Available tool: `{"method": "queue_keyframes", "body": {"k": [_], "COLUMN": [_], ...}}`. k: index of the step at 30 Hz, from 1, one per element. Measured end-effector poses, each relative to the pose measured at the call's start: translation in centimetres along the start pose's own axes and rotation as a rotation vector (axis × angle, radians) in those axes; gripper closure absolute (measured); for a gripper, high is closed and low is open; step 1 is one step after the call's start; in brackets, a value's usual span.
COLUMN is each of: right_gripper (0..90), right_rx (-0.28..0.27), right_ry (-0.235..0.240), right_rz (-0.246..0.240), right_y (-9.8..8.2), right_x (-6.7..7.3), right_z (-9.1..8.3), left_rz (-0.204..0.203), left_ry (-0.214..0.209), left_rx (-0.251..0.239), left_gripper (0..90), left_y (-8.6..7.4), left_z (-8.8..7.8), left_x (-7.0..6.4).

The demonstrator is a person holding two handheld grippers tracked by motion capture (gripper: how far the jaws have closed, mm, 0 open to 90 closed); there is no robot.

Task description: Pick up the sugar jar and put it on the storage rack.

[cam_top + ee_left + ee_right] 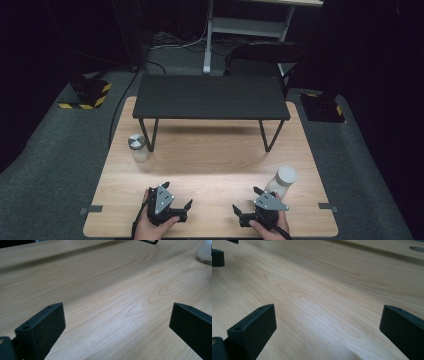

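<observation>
Both tools idle at the near edge of the surface (pixel 210 165), nothing in hand. Left tool (pixel 176 197): jaws spread wide, bare wood between them. Right tool (pixel 246 201): same, spread wide and empty.

Nearest targets: white-capped jar (pixel 282 182) sits just beside the right tool, on its far outer side, apparently not touching. Metal-capped jar (pixel 138 147) is well ahead of the left tool, near the left leg of the black shelf (pixel 210 97).

My read of the step: approach and grasp, right tool on the white-capped jar first. To do it well:
- The tool points inward now, so swing it toward the jar and square the jaws to the body.
- Take the body below the cap, not the cap.
- Come in low and level; close slowly, since a round wall can squirt out.

Materials: both jars are clear and smooth-walled, glass or plastic, I can't tell; pale contents, cylindrical. Caps: one matte white, one shiny metal. Surface is light wood-grain laminate, slick. Shelf is flat matte black on thin bent-wire legs. Jaws are matte black blocks.
</observation>
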State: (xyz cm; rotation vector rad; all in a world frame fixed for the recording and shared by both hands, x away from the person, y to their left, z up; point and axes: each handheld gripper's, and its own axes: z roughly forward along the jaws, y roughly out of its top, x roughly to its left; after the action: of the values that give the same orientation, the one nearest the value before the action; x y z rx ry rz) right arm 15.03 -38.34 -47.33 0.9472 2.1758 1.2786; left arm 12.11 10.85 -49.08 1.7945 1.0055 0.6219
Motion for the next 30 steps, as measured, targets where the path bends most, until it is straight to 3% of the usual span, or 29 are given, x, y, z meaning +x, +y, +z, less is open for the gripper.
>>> {"method": "queue_keyframes", "body": {"k": [4,11,15,26,30], "right_gripper": [0.6,0.6,0.5,0.5,0.6], "right_rx": [-0.007,-0.029,-0.030,-0.017,-0.003], "right_ry": [0.002,0.006,-0.008,-0.010,-0.023], "right_rz": [0.005,0.035,0.038,0.041,0.019], "right_y": [-0.13,-0.57,-0.69,-0.46,-0.24], "right_x": [-0.07,-0.51,-0.41,-0.43,-0.05], "right_z": [-0.06,-0.31,-0.51,-0.42,-0.36], "left_rz": [-0.018,0.006,-0.004,-0.001,-0.005], "left_ry": [0.001,-0.002,-0.001,0.001,0.002], "left_rx": [0.008,0.018,0.015,0.030,0.034], "left_gripper": [0.5,0.5,0.5,0.5,0.5], "left_y": [0.10,0.30,0.26,0.58,0.58], "left_z": [0.03,0.14,0.15,0.37,0.26], "left_x": [-0.03,-0.15,-0.14,-0.17,-0.16]}}
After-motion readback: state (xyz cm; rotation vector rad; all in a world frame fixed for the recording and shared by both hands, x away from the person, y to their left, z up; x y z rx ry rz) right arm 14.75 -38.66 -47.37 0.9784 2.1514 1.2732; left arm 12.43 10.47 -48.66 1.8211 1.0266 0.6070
